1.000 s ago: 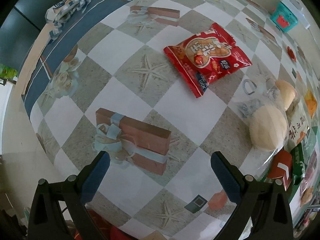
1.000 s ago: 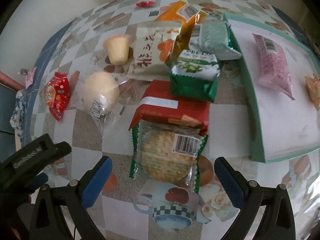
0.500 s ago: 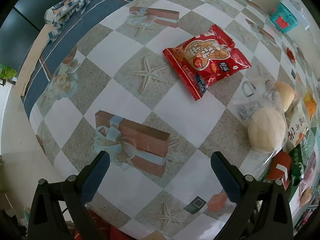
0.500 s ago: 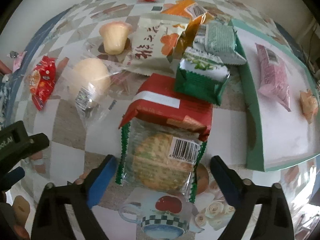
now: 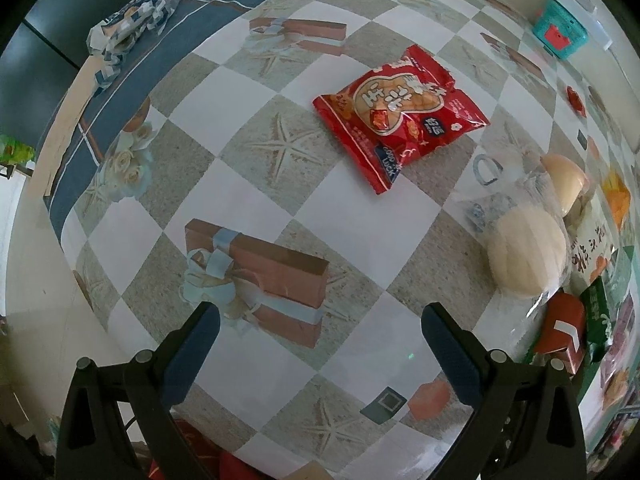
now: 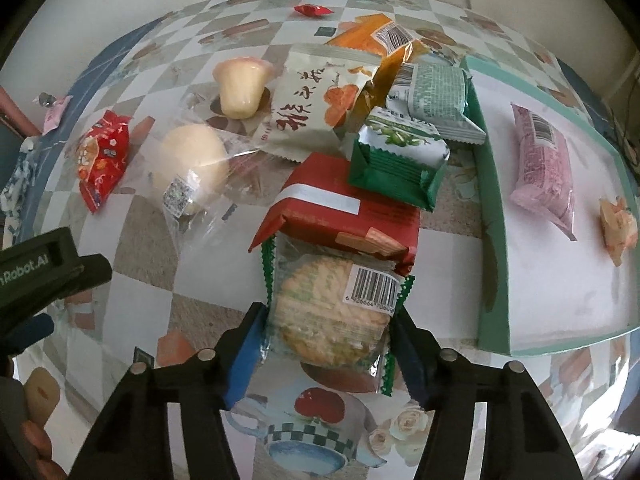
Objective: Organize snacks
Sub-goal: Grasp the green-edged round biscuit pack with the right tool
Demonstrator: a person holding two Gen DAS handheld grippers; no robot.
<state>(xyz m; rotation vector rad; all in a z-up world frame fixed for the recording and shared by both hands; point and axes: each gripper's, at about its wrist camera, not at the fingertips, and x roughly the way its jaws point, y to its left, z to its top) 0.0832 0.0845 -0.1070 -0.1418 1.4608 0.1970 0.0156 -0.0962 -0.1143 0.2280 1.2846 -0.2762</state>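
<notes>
- Left wrist view: the left tongs (image 5: 318,322) hover with their blue-padded arms wide apart and nothing between them, above a desk covered in a checked cloth printed with starfish and gift boxes (image 5: 256,128).
- Ahead of them a glossy red foil snack bag with a peanut picture (image 5: 400,114) lies flat and alone on the cloth. Further right sits a pale round bun in clear wrap (image 5: 526,256), at the near edge of a heap of other packets.
- Right wrist view: the right tongs (image 6: 330,328) have their blue pads pressed against both side edges of a clear, green-edged packet holding a round biscuit with a barcode label (image 6: 332,312); they appear clamped on it.
- The packet's far end touches a red rectangular wafer pack with a white stripe (image 6: 344,210), which carries a dark green pouch (image 6: 396,160) on its far end.
- To the right lies a shallow teal tray with a white floor (image 6: 490,204), already holding a pink wrapped packet (image 6: 546,162) and a small peach-coloured sweet (image 6: 618,226).
- Judgement: the step in hand is the grasp on the biscuit packet. The next move likely calls for lifting it clear of the red pack, carrying it right over the tray wall, and releasing it on bare floor.
</notes>
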